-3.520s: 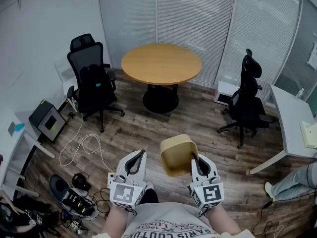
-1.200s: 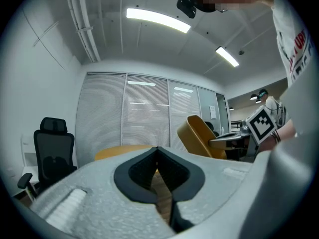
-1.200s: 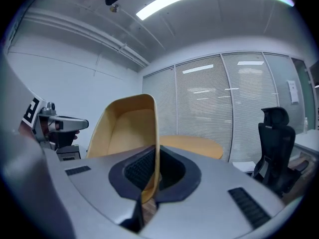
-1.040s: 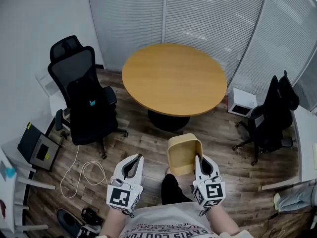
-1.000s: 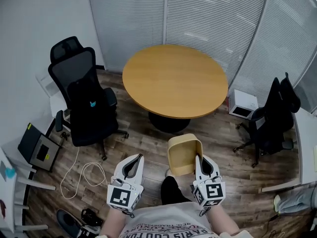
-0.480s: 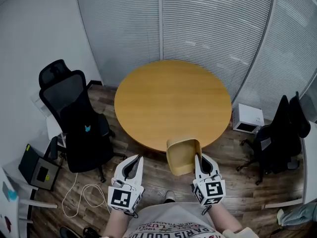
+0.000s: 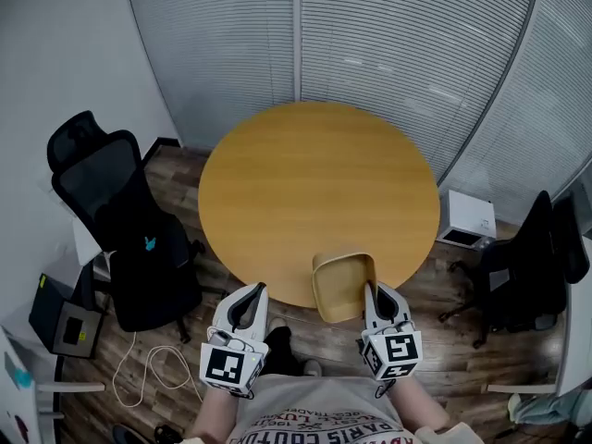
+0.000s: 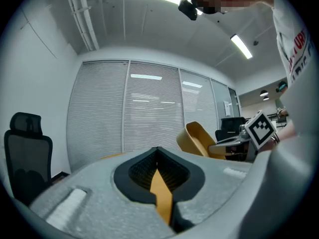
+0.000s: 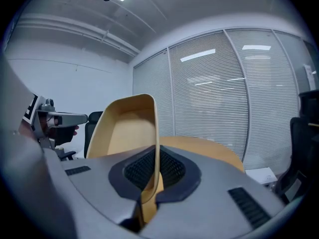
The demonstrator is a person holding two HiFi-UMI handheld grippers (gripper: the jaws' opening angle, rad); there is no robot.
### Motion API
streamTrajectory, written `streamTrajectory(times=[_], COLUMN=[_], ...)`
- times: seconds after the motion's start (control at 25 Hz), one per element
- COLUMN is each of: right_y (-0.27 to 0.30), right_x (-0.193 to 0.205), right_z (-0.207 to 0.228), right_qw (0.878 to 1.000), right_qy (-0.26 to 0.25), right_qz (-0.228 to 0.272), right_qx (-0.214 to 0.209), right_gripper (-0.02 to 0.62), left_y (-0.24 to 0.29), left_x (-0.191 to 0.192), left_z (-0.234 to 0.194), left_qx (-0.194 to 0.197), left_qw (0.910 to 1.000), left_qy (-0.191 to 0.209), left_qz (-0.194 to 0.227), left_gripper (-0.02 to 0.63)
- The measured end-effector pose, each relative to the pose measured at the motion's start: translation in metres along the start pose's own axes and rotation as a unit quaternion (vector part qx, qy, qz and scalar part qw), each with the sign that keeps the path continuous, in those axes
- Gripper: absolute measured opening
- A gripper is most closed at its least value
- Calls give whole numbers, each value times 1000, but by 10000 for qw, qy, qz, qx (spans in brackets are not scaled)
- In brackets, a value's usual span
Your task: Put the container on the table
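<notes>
A tan, open-topped container (image 7: 340, 280) hangs tilted at the near edge of the round wooden table (image 7: 314, 183). My right gripper (image 7: 370, 289) is shut on its right wall. In the right gripper view the container's thin wall (image 9: 127, 128) runs down between the dark pads (image 9: 174, 171), and the table (image 9: 204, 151) lies just beyond. To the container's left, my left gripper (image 7: 259, 289) is shut with nothing in it. In the left gripper view its tips (image 8: 157, 151) meet, and the container (image 8: 199, 139) shows to the right.
One black office chair (image 7: 116, 220) stands left of the table and another (image 7: 532, 266) at the right. A white box (image 7: 465, 220) sits on the wood floor by the blinds. Cables (image 7: 148, 363) and a small dark case (image 7: 60, 317) lie at the lower left.
Both grippers and the held container have come forward across the floor to the table. The container now hangs at the table's near edge. Neither grip has changed.
</notes>
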State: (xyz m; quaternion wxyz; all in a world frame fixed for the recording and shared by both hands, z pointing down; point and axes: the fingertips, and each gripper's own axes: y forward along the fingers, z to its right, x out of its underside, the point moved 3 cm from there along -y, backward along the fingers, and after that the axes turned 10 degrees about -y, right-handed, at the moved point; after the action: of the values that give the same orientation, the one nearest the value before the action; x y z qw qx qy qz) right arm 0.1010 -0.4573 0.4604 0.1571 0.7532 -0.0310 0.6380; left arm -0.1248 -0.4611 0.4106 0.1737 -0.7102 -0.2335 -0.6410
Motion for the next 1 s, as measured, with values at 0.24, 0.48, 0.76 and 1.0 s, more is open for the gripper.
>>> streamTrajectory(times=[0.24,0.48,0.76,1.0], right_y=[69,149,221,258], right_x=[-6,-24,-12,20], right_z=[19,29,37,48], right_qw=[9993,9978,9926,9870], right_qy=[27,118,500,410], right_qz=[-113,-257,-717,-1281], right_qx=[352,601,844,877], right_gripper=[12,12,12,12], left_y=[75,154,224,258], left_x=[-6,-24,-18,8], left_z=[-49,-110,-152,-163], left_qx=[385,791,1308,1470], left_qw=[9993,9967,9910,9874], left_qy=[-8,-170,-141,-167], left_qz=[-26,-22,-251,-557], left_gripper=[6,6,6,6])
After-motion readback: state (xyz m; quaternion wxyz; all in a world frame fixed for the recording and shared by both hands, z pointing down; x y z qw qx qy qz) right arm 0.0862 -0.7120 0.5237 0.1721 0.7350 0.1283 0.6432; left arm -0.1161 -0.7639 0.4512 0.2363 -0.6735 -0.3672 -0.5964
